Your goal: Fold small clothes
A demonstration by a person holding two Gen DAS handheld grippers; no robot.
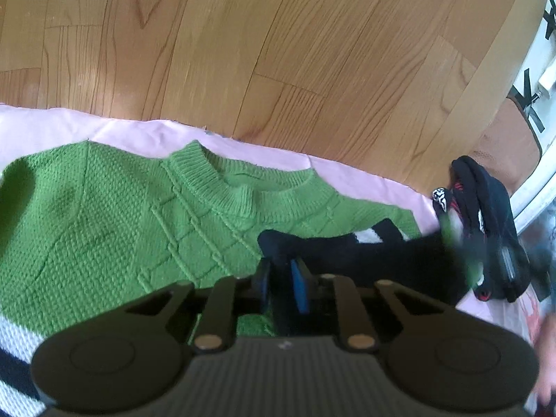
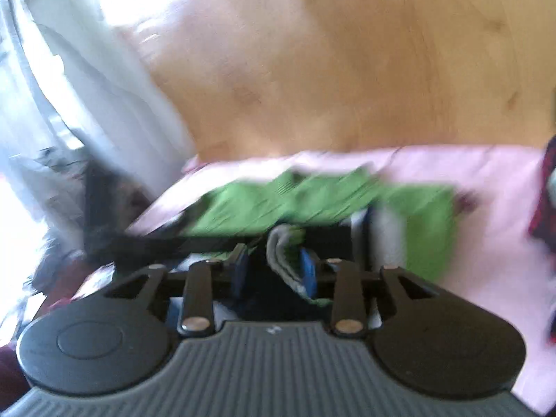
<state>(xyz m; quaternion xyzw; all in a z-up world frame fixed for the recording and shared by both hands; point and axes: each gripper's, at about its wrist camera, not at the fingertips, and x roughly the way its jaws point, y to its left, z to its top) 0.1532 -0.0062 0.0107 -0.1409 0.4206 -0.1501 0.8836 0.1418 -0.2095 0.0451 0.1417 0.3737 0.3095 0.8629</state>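
Lying flat, green knit sweater [image 1: 114, 215].

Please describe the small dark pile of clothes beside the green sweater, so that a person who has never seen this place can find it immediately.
Start at the pale pink sheet spread on the wooden plank floor. A green cable-knit sweater lies on it; the crumpled black bundle of clothes sits past its shoulder, at the sheet's edge. Only this bundle shows red stitching and a black-and-white patterned patch.
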